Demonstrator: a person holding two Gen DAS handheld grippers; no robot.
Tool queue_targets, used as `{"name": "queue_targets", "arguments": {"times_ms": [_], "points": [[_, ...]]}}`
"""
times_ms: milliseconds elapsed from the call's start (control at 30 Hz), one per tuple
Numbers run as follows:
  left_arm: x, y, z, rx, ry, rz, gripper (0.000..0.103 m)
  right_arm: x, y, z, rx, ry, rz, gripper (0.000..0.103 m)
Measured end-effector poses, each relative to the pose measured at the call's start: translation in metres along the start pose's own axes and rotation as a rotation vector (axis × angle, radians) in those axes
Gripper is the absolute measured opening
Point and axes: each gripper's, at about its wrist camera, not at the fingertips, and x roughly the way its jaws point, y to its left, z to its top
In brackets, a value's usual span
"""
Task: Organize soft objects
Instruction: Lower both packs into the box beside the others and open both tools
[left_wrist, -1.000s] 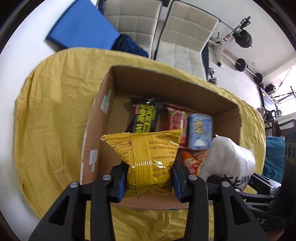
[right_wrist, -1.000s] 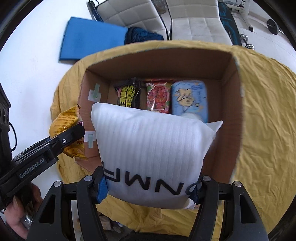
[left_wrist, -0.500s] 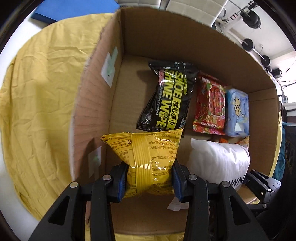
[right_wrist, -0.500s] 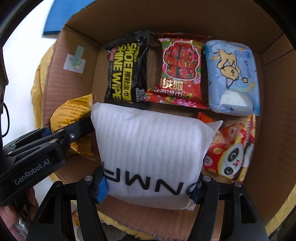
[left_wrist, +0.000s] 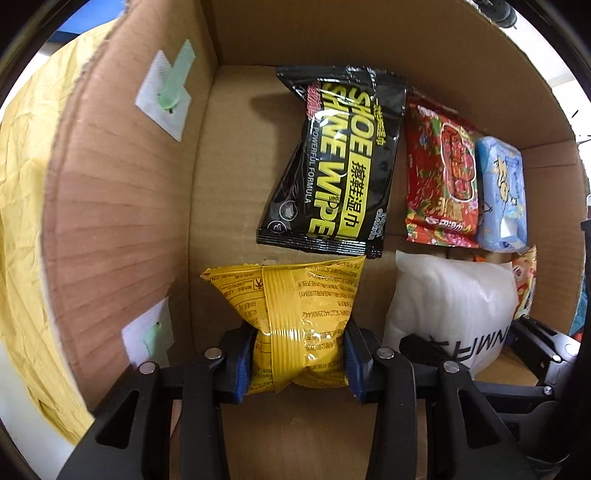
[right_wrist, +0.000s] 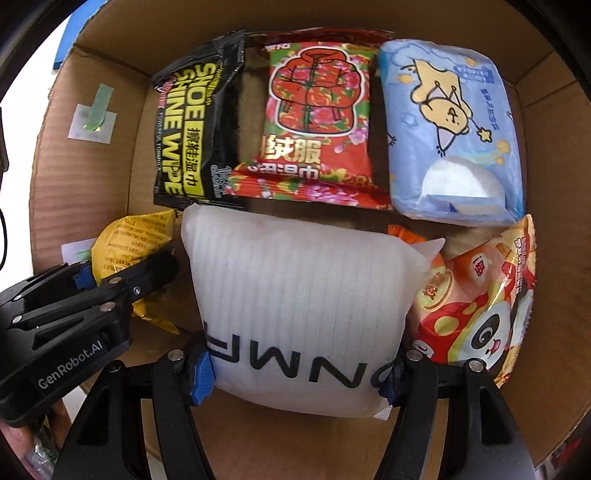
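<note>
My left gripper (left_wrist: 299, 363) is shut on a yellow snack packet (left_wrist: 295, 317) and holds it low inside the cardboard box (left_wrist: 122, 229), near the left wall. My right gripper (right_wrist: 295, 376) is shut on a white padded pouch (right_wrist: 295, 306) with black letters, beside the yellow packet (right_wrist: 129, 240) in the box's near half. The left gripper (right_wrist: 122, 280) also shows in the right wrist view. The pouch (left_wrist: 450, 306) shows in the left wrist view.
Along the far wall of the box lie a black shoe-wipe packet (right_wrist: 195, 129), a red flowered packet (right_wrist: 317, 118) and a blue tissue pack (right_wrist: 447, 133). A panda snack bag (right_wrist: 480, 295) lies at the near right. A yellow cloth (left_wrist: 22, 192) surrounds the box.
Both grippers have moved down from above the box into it, carrying the yellow packet and the white pouch close to the box floor.
</note>
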Motion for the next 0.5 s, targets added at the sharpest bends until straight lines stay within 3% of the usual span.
{"name": "queue_targets", "arguments": {"times_ms": [500], "points": [[0.016, -0.004, -0.003, -0.024, 0.029, 0.007, 0.039, -0.002, 0.023, 0.003, -0.005, -0.002, -0.025, 0.075]]}}
